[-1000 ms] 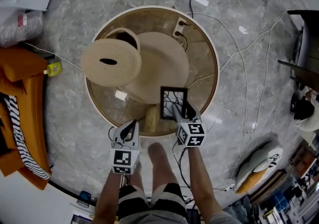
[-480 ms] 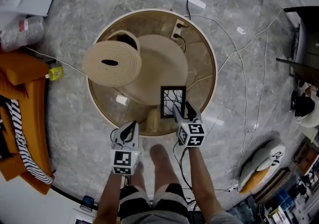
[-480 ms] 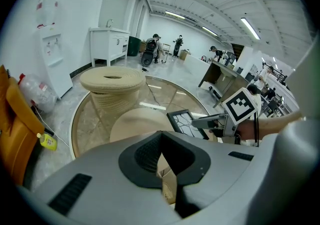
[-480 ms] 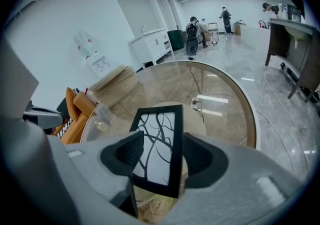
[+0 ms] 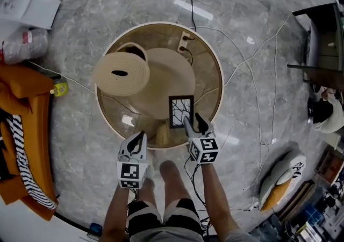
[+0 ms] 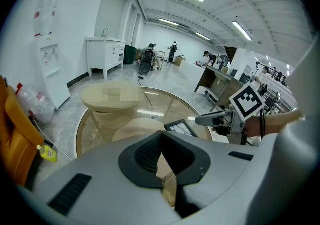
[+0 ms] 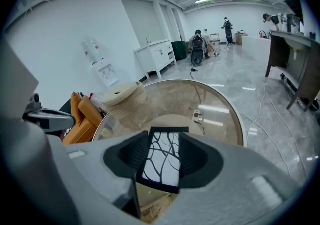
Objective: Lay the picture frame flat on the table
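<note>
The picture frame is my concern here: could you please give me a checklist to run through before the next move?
1. Picture frame lying flat on the glass table: ok.
2. Right gripper off the frame: ok. Its jaws have just been closing a little but stand apart, gripping nothing; the frame shows beyond them.
3. Left gripper empty, jaws together: ok.
4. Frame inside the table's rim: ok.
5. Frame apart from the round woven stack: ok.
6. Frame's back stand folded under it: cannot tell.
</note>
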`<state>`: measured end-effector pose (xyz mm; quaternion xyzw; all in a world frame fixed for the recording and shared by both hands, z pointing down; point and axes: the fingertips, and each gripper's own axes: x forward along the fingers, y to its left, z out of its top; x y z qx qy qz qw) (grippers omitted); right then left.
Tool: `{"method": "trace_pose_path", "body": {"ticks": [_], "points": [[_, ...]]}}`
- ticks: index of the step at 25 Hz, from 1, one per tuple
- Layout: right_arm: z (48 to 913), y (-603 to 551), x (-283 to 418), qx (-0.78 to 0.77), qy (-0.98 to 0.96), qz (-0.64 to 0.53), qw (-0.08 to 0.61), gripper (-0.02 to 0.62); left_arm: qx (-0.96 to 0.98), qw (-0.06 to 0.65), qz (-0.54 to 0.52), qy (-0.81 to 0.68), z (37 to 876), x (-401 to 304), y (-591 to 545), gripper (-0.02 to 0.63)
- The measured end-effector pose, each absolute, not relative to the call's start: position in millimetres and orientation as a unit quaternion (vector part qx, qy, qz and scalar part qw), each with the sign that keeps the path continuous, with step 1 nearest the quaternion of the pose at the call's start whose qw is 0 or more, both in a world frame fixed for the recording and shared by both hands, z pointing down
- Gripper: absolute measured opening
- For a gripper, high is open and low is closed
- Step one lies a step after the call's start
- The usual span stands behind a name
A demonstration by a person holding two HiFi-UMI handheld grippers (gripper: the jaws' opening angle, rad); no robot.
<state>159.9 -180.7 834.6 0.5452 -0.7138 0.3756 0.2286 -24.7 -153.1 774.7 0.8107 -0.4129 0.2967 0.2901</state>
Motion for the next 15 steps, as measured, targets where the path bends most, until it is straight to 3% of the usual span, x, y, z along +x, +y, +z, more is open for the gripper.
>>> {"method": "trace_pose_path", "body": {"ticks": [15], "points": [[668,-176,146,0.58,-0.743,0.266,0.204,0.103,0.86,0.197,0.241,-0.405,636,-22,-177,0.015]]}}
